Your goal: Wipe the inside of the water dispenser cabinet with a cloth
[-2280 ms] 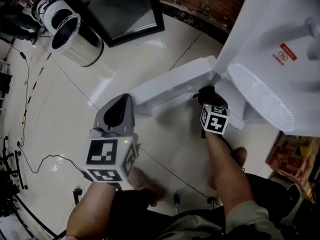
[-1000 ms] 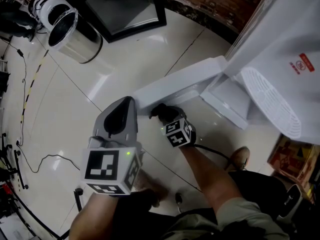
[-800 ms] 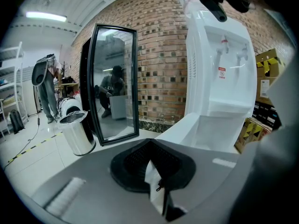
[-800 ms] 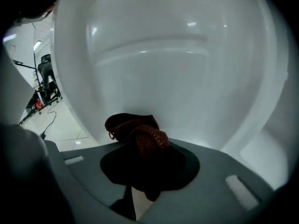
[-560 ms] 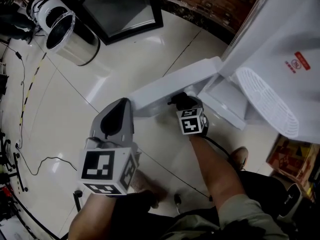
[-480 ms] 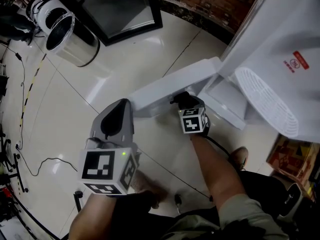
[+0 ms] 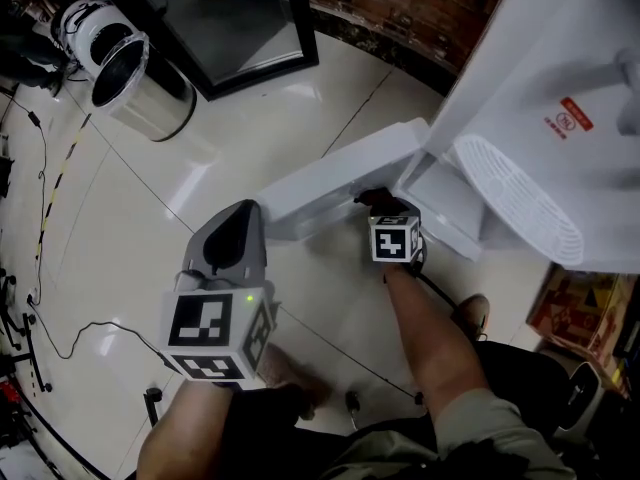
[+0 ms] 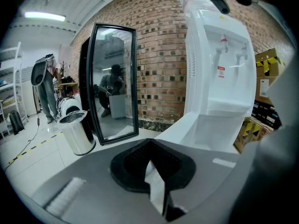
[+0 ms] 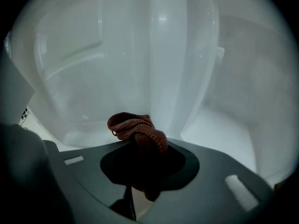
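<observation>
Head view: right side is nearer

Your left gripper (image 7: 234,230), jaws together and empty, hangs well apart. Your right gripper (image 7: 380,201) clamps the bunched red-brown knitted cloth (image 9: 134,126); the white plastic dispenser cabinet (image 9: 88,73) opens straight ahead of it.

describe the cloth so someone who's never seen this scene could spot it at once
Find the tall white water dispenser by the brick wall, with its low cabinet door standing open. At that opening the right gripper is shut on the cloth: a small bunched rag of reddish-brown ribbed knit, the only dark, textured thing against the smooth white plastic.
</observation>
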Tool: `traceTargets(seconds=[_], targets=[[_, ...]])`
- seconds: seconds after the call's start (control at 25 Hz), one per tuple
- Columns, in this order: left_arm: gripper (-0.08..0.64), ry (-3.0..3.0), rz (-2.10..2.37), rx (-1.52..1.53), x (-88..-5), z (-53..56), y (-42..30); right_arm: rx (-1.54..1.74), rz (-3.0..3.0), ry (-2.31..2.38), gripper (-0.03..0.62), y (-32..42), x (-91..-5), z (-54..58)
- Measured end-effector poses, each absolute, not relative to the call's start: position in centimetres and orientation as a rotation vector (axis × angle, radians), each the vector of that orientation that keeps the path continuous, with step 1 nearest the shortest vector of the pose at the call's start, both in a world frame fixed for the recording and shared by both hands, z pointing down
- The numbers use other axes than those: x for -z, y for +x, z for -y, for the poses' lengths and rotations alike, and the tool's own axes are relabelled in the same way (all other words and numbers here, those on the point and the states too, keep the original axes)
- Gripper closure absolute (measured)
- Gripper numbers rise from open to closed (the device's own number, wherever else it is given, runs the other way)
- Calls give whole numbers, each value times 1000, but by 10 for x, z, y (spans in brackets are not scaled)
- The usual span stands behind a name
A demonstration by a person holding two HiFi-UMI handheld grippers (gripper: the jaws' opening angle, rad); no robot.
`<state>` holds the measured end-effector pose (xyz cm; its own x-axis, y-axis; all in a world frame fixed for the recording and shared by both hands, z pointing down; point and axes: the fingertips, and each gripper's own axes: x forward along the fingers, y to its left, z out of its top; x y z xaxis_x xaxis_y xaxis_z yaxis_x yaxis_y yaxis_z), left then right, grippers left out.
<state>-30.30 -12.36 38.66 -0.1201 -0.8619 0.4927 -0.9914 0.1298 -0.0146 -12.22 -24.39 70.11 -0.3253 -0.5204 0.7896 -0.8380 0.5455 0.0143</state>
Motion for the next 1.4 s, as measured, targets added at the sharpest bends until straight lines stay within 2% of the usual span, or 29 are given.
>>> traceTargets(seconds=[0.4, 0.76, 0.96, 1.4], targets=[[560, 1760, 2006, -503, -391, 123, -303, -640, 2028, 1222, 483, -66, -658, 215], [560, 1767, 2001, -516, -391, 121, -300, -342, 2466, 1536, 483, -73, -498, 240], [560, 1786, 1997, -519, -390, 120, -297, -263, 2602, 1629, 491, -78, -442, 259], [560, 1778, 2034, -520, -386, 123, -301, -203, 2569, 1690, 494, -84, -459, 279]])
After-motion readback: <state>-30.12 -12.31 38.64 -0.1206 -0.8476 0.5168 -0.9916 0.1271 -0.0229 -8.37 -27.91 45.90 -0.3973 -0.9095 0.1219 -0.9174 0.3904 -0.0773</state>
